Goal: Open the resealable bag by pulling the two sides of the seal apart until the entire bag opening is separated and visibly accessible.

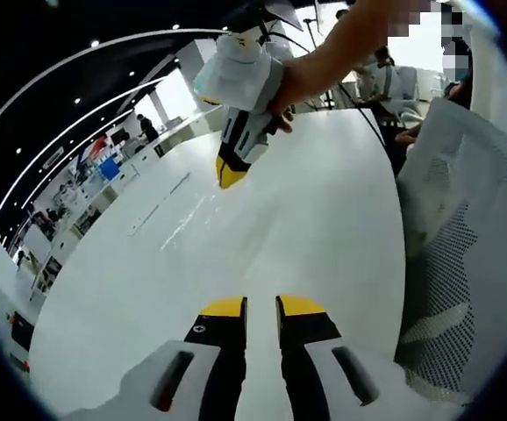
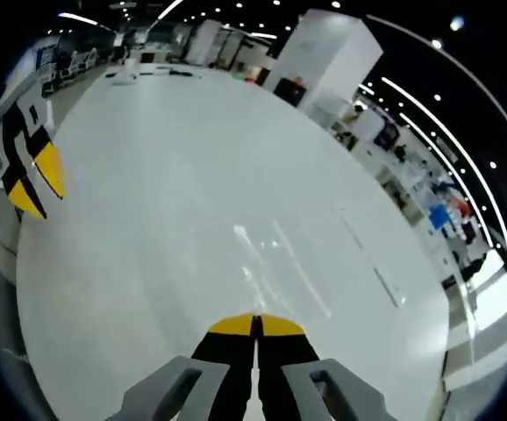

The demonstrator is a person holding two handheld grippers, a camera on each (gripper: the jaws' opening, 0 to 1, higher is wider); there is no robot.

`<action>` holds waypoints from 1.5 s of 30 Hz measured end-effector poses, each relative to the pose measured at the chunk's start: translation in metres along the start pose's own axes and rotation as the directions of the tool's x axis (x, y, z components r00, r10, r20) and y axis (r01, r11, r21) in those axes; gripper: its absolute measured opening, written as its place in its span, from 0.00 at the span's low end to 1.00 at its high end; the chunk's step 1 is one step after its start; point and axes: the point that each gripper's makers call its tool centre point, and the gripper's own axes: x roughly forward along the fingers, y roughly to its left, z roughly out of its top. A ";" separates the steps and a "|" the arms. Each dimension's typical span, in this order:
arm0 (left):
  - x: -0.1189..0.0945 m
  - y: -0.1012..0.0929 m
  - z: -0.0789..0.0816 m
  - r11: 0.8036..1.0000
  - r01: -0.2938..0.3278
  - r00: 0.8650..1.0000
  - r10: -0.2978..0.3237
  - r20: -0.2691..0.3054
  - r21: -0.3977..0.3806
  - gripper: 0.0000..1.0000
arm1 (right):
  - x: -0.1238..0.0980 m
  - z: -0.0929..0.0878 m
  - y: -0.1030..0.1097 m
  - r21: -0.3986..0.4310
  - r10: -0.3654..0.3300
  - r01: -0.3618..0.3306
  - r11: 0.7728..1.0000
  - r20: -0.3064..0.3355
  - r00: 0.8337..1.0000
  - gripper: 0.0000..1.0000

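There are two hand-held grippers and one big white worktop (image 1: 262,219). No resealable bag can be made out on the bare white top in either view, so where it lies cannot be told.

In the left gripper view, the left hand-held gripper (image 1: 261,304) rises from the bottom. Its two jaws have yellow tips and black sides. They stand a little apart, with a thin strip of white worktop showing between them. Nothing is between them, and they touch nothing.

In the same view, the right hand-held gripper (image 1: 229,172) hangs over the far part of the worktop. A person's hand (image 1: 280,101) holds it from above. Its yellow tips point down and look pressed together. It holds nothing.

In the right gripper view, the right hand-held gripper (image 2: 256,324) comes up from the bottom. Its two yellow tips meet with just a thin dark line between them, so it is closed on nothing. At the left edge of this view, the left hand-held gripper (image 2: 36,181) shows two yellow tips with a small gap.

A white mesh chair back (image 1: 464,263) stands beside the worktop on the right of the left gripper view. Shelves, white pillars and ceiling lights are far behind the worktop.
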 end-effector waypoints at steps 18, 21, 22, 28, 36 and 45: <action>0.003 -0.004 -0.010 1.000 0.014 0.999 -0.014 -0.038 -0.008 0.07 | 0.007 -0.015 0.001 -0.059 0.053 -0.055 0.997 -0.025 0.998 0.03; 0.007 -0.005 -0.006 1.000 0.027 0.999 -0.027 -0.038 0.005 0.07 | 0.005 -0.015 0.004 -0.038 0.064 -0.065 0.997 -0.019 0.998 0.05; 0.008 -0.006 -0.004 0.999 0.030 0.999 -0.030 -0.035 0.010 0.07 | 0.004 -0.015 0.004 -0.037 0.063 -0.064 0.997 -0.015 0.998 0.05; 0.010 -0.006 0.002 0.999 0.042 0.999 -0.041 -0.031 0.020 0.08 | 0.000 -0.015 0.015 0.036 0.116 -0.116 0.993 -0.001 0.993 0.11; 0.008 -0.010 -0.004 0.998 0.056 0.997 -0.055 -0.049 0.015 0.08 | -0.009 -0.012 0.026 0.128 0.141 -0.148 0.981 0.060 0.988 0.18; 0.005 -0.003 -0.003 0.999 0.034 0.998 -0.035 -0.044 -0.010 0.11 | -0.024 -0.011 0.022 0.201 0.100 -0.125 0.972 0.131 0.986 0.30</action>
